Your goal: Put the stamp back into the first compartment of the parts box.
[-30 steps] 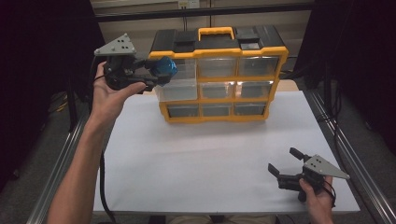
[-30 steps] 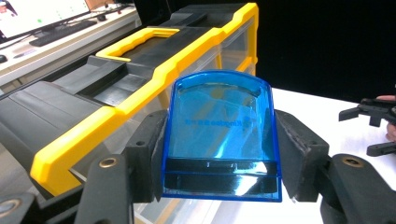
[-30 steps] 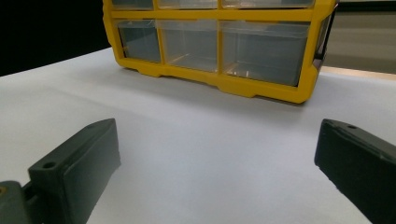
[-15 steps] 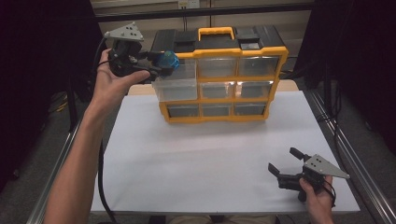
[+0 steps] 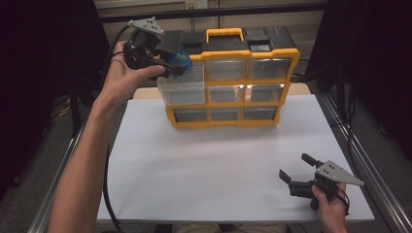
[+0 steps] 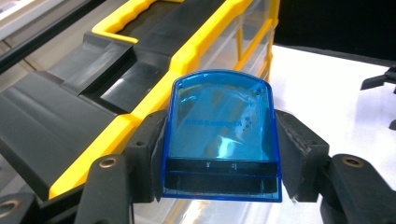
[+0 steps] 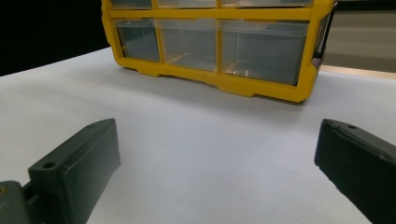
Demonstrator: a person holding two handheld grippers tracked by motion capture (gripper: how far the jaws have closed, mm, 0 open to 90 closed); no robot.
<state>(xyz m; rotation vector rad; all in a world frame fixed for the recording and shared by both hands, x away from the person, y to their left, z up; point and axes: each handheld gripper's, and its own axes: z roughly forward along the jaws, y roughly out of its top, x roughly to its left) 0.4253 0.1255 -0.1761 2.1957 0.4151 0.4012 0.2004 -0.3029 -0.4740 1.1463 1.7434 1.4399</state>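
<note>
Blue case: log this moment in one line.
left gripper: shut on blue case | above pulled-out top-left drawer of organizer | right gripper: open, on table

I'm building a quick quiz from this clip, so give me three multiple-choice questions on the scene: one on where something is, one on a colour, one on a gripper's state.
1. Where is the blue case?
A. over the pulled-out top-left drawer
B. on the white table
C. in the right gripper

2. What colour is the frame of the drawer organiser?
A. red
B. yellow
C. green

3. How do the jaws of the right gripper stand?
A. shut on a drawer
B. shut on nothing
C. open

Answers: 1 A, the high view shows the left gripper holding it above that drawer. 2 B, the frame and handle are yellow. 3 C, the right gripper view shows the jaws wide apart over bare table.
</note>
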